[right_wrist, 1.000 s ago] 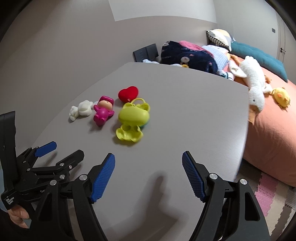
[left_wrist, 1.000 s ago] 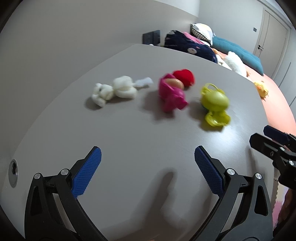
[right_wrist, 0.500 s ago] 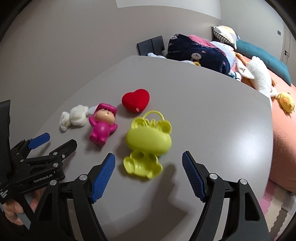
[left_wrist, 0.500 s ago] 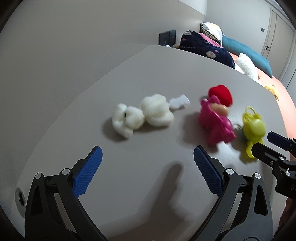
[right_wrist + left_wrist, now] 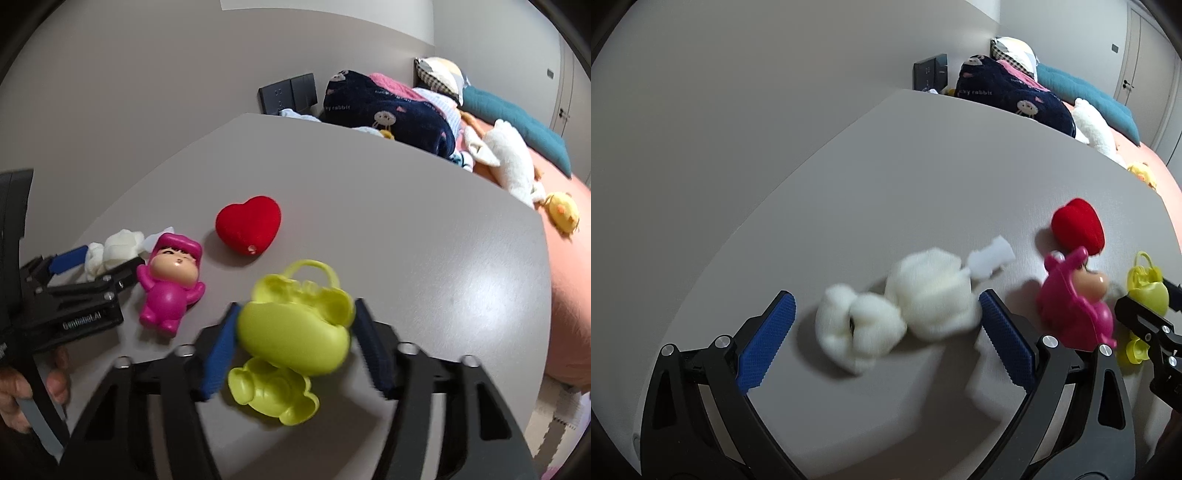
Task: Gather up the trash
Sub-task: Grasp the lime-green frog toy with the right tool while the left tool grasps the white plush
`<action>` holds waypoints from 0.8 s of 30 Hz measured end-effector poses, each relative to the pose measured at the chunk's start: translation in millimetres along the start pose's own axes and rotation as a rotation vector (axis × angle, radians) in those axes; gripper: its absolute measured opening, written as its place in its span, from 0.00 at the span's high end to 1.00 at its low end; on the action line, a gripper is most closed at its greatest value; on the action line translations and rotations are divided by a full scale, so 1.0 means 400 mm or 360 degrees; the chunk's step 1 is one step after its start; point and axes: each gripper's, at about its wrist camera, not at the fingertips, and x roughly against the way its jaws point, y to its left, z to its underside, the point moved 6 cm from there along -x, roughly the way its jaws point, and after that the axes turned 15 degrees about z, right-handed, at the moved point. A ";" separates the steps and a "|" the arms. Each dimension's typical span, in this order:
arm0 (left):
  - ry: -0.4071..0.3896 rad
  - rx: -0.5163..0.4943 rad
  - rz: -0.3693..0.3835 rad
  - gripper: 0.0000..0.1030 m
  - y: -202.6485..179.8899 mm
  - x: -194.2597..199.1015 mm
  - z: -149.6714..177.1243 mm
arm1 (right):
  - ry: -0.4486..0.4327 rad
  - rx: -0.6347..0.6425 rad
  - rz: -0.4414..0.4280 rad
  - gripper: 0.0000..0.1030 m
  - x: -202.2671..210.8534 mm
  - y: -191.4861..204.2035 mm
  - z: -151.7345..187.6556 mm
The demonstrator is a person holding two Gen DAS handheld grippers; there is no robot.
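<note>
White crumpled tissue wads lie on the grey table, between the blue pads of my left gripper. That gripper is open and its pads stand clear of the tissue. My right gripper is closing its jaws on a yellow-green toy case, and its blurred pads meet the case on both sides. Between the two lie a pink doll and a red heart. The right wrist view also shows the left gripper around the tissue.
The table's right edge borders a salmon-covered bed holding a navy blanket, a white plush goose and a yellow chick. A dark socket panel is on the wall behind. A hand holds the left gripper.
Both grippers moved forward over the table. The tissue wads now sit between the left fingers. The right jaws narrowed around the yellow-green toy case.
</note>
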 end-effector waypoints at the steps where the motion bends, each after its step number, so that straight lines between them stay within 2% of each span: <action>1: 0.0000 0.0007 0.0017 0.09 0.001 -0.003 -0.004 | -0.0001 0.0008 -0.0003 0.44 0.000 0.000 0.000; 4: -0.0017 0.0043 0.0066 0.21 0.006 -0.002 -0.008 | -0.0009 0.0007 -0.0010 0.44 -0.001 -0.002 0.001; 5: -0.0025 0.0041 0.0060 0.28 0.006 0.001 -0.008 | -0.0011 0.0006 -0.0011 0.44 -0.001 -0.003 0.002; 11: -0.0056 0.0075 0.0045 0.44 0.015 0.024 0.004 | 0.0000 -0.0014 -0.0045 0.44 0.009 -0.006 0.008; 18: -0.0090 0.0184 0.0068 0.49 0.021 0.060 0.029 | -0.0010 -0.0017 -0.0075 0.44 0.039 -0.017 0.017; 24: -0.0143 0.0198 0.0066 0.49 0.006 0.117 0.045 | -0.0012 -0.0014 -0.0098 0.44 0.077 -0.026 0.035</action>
